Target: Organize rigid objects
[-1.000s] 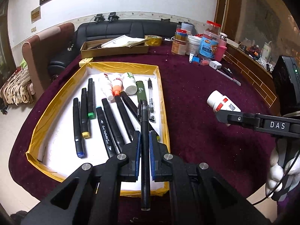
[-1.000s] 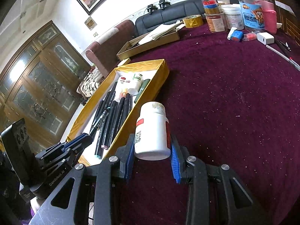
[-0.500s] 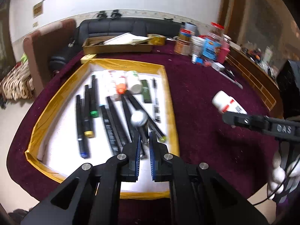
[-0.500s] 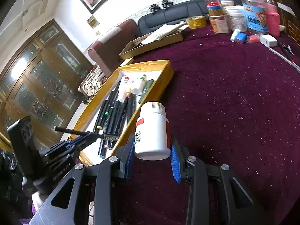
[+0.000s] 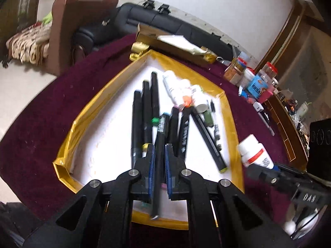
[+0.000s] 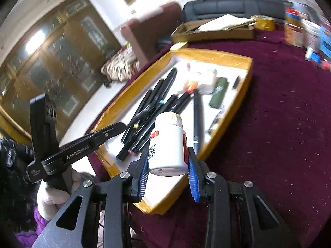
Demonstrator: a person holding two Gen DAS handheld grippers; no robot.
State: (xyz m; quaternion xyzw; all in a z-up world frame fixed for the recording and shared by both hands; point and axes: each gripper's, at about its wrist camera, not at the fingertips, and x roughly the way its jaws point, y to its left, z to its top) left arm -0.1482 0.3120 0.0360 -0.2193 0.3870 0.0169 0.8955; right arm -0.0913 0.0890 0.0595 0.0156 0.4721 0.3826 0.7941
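Observation:
A gold-rimmed white tray [image 5: 89, 111] lies on the maroon table and holds several black markers [image 5: 136, 119], small white bottles [image 5: 175, 86] and a green tube [image 5: 208, 117]. My left gripper [image 5: 158, 155] is shut on a black pen [image 5: 159, 144] over the tray's near end, among the markers. My right gripper [image 6: 168, 161] is shut on a white pill bottle [image 6: 168, 142] with a red label, above the tray's near right edge [image 6: 227, 119]. The bottle also shows in the left wrist view [image 5: 255, 153].
A cardboard box with papers [image 5: 175, 43] stands beyond the tray. Jars and bottles [image 5: 254, 80] crowd the far right of the table. A black sofa [image 5: 157, 22] and a brown armchair [image 5: 68, 26] stand behind. A wooden cabinet [image 6: 51, 62] is at the left.
My left gripper has lowered the black pen down among the markers in the tray. My right gripper has carried the white bottle left, from the cloth to above the tray's edge.

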